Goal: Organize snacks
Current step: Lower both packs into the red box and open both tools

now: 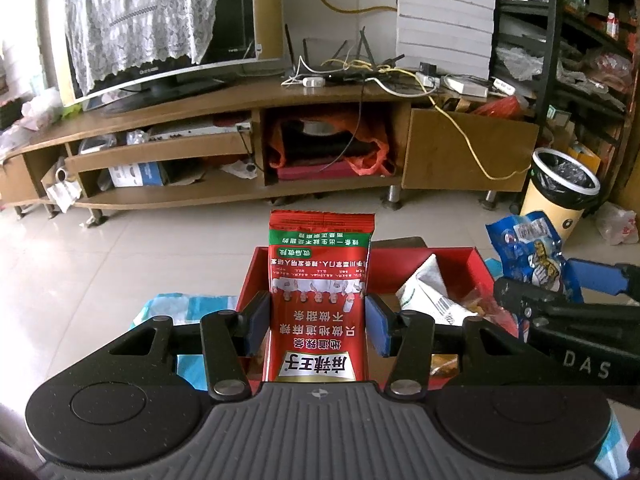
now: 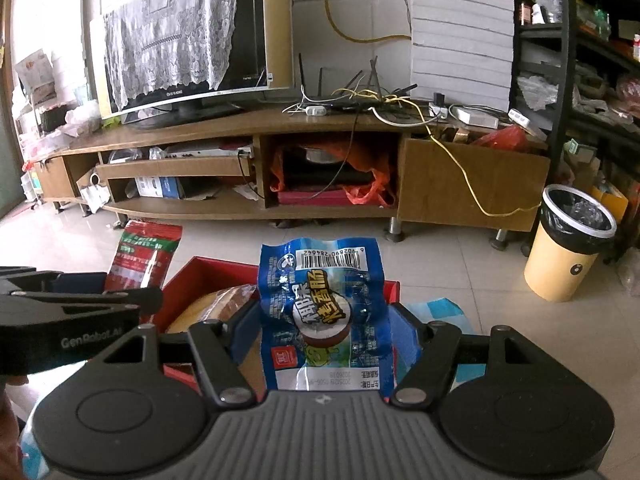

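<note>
The left gripper (image 1: 318, 322) is closed on a red snack packet (image 1: 320, 292), which is held upright between the two blue pads, its print upside down in the left wrist view. The packet is kept above the near left part of a red box (image 1: 476, 264). Inside this box a white packet (image 1: 426, 286) and some orange-brown snacks are seen.

The right gripper (image 2: 324, 332) is closed on a blue sausage packet (image 2: 324, 312), with the barcode at its top edge. This packet is also held over the red box (image 2: 192, 276), where a bread-like item in clear wrap (image 2: 216, 304) is lying. In the right wrist view the red snack packet (image 2: 146, 254) is visible at the left, gripped by the other tool.

The box stands on a surface covered with a blue and white cloth (image 1: 180, 306). Behind, a wooden TV stand (image 1: 320, 100) with a screen under lace and a yellow bin (image 2: 572, 240) on the tiled floor are seen.
</note>
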Action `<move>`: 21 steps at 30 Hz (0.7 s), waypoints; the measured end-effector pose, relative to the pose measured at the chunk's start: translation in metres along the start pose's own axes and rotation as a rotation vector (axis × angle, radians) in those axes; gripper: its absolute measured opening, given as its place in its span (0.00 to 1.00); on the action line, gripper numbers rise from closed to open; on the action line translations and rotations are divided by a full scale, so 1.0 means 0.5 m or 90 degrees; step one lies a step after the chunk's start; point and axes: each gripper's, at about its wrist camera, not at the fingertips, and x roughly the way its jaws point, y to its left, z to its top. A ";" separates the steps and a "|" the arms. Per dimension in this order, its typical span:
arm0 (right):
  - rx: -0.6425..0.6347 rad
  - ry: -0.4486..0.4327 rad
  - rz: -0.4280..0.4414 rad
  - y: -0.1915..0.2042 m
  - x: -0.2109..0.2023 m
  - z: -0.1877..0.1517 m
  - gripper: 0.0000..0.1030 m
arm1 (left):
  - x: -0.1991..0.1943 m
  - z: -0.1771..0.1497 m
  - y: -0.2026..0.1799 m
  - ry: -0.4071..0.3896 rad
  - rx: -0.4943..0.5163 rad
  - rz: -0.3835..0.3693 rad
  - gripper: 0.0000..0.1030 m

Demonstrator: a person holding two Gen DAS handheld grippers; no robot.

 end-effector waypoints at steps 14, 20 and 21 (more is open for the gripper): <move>0.015 0.015 0.000 -0.014 0.115 0.020 0.62 | 0.131 0.000 -0.001 0.020 -0.006 0.002 0.57; 0.018 0.031 0.007 -0.019 0.180 0.010 0.63 | 0.175 -0.007 0.011 0.028 -0.015 0.009 0.61; 0.021 0.037 0.011 -0.022 0.191 0.005 0.63 | 0.178 -0.009 0.011 0.024 -0.013 0.011 0.61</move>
